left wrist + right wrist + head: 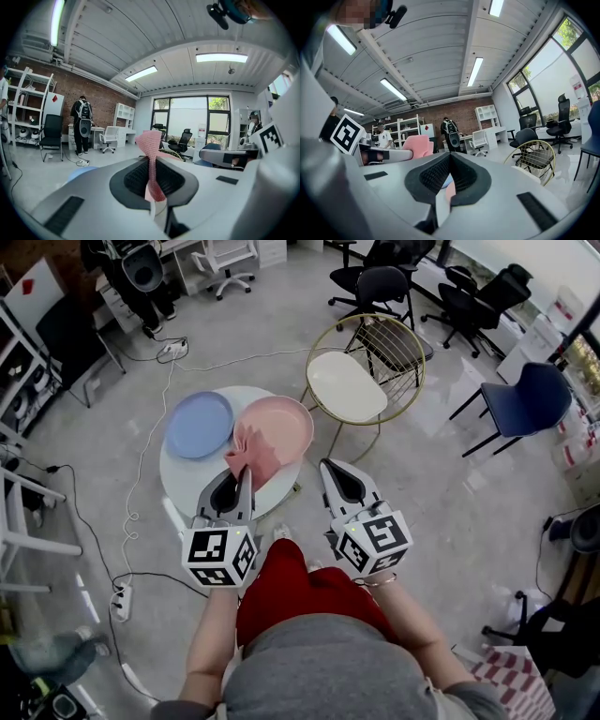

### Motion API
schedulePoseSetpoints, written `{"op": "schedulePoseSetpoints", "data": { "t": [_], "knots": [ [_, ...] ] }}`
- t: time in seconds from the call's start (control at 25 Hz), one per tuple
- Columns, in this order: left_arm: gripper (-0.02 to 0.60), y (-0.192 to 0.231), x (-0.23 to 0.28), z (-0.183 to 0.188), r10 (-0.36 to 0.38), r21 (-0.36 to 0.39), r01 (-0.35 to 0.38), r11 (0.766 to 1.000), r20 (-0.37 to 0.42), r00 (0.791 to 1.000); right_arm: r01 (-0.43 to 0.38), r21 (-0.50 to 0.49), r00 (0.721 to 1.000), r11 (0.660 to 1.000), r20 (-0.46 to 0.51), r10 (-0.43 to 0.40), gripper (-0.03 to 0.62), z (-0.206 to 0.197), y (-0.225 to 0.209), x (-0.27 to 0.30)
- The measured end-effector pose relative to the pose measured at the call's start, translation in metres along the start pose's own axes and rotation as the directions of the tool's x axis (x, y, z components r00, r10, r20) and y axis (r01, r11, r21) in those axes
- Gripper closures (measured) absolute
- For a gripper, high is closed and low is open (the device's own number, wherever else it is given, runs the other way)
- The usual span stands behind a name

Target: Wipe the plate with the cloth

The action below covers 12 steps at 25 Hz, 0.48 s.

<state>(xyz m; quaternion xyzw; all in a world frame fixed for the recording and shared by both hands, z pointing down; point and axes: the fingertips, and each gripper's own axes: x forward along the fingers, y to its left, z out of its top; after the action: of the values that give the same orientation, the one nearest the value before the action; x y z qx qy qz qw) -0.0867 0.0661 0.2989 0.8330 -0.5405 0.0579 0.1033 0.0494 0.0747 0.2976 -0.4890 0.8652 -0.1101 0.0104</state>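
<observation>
Left gripper (246,472), forearm outstretched, pinches the cloth (251,454) over the plate (291,423); right gripper (325,465), closed and empty, hovers beside it.

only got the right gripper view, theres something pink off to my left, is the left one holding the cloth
Observer: Yes, the left hand-held gripper is shut on the pink cloth.
Operator: where is it vs the plate
Observer: From the head view, the cloth is over the pink plate's near-left rim.
Operator: and my gripper
Observer: The right hand-held gripper shows just past the right edge of the white table, not over the plate.
</observation>
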Motion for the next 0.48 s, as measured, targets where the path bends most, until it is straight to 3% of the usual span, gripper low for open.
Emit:
{"op": "schedulePoseSetpoints", "data": {
  "t": [0.48],
  "knots": [
    [0.549,-0.002,-0.010,-0.006,0.027,0.003,-0.027,1.000,0.009,1.000,0.008,-0.004,1.000,1.000,0.000,-0.008,0.566,-0.009,-0.003,-0.011]
  ]
}}
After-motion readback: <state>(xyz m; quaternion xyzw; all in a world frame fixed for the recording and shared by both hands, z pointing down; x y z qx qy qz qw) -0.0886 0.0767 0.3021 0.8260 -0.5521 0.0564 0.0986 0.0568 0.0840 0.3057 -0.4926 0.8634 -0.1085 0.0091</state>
